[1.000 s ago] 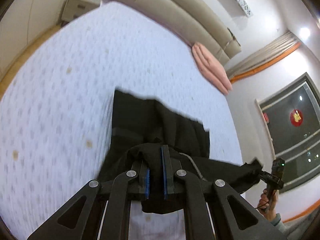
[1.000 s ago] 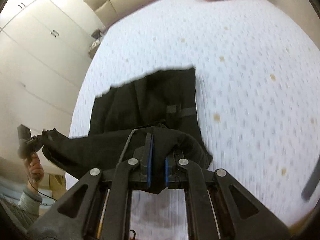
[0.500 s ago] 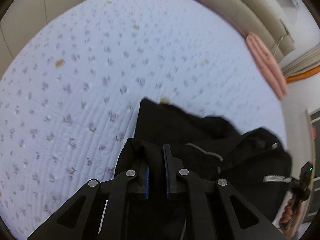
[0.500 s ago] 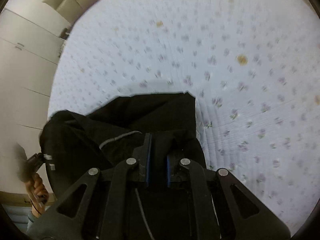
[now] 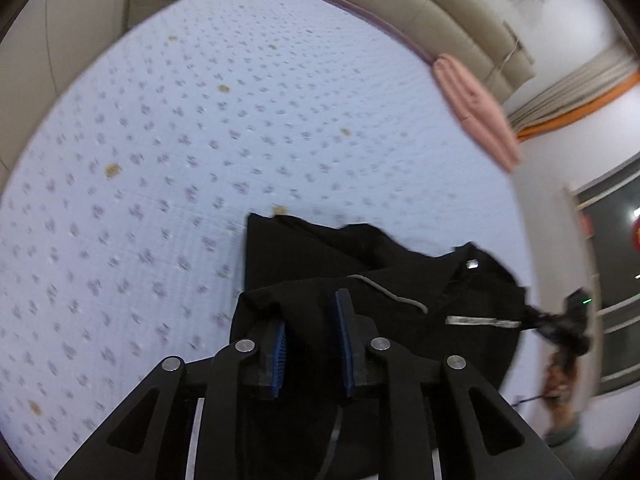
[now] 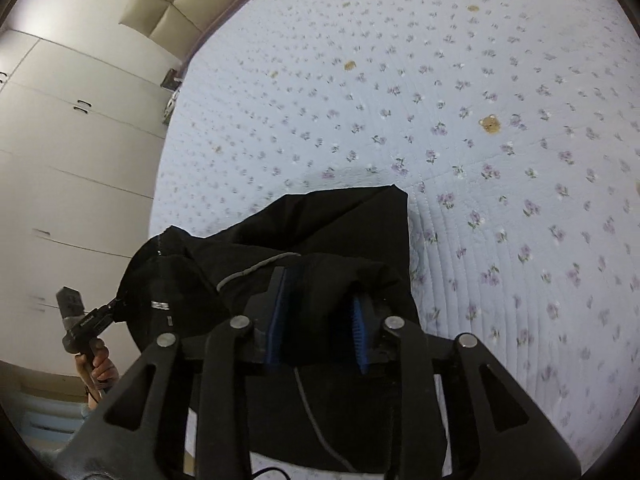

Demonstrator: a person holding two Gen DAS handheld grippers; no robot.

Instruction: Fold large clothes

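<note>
A black garment with a grey drawstring lies folded over on the bed in the left wrist view (image 5: pixel 360 264) and the right wrist view (image 6: pixel 340 224). My left gripper (image 5: pixel 312 344) stands open, its blue pads apart, with black cloth bunched between and over the fingers. My right gripper (image 6: pixel 320 312) also stands open with cloth lying between its pads. Each gripper shows at the far corner of the garment in the other's view: the right one (image 5: pixel 576 316), the left one (image 6: pixel 80 320).
The bed carries a pale blue quilt with small flowers in the left wrist view (image 5: pixel 240 140) and the right wrist view (image 6: pixel 500 160). A folded pink blanket (image 5: pixel 476 108) lies near the beige headboard (image 5: pixel 440 12). White wardrobes (image 6: pixel 60 140) stand beside the bed.
Both grippers came down toward the bed and folded the lifted edge of the garment over itself. Both jaws have opened from shut to wide apart.
</note>
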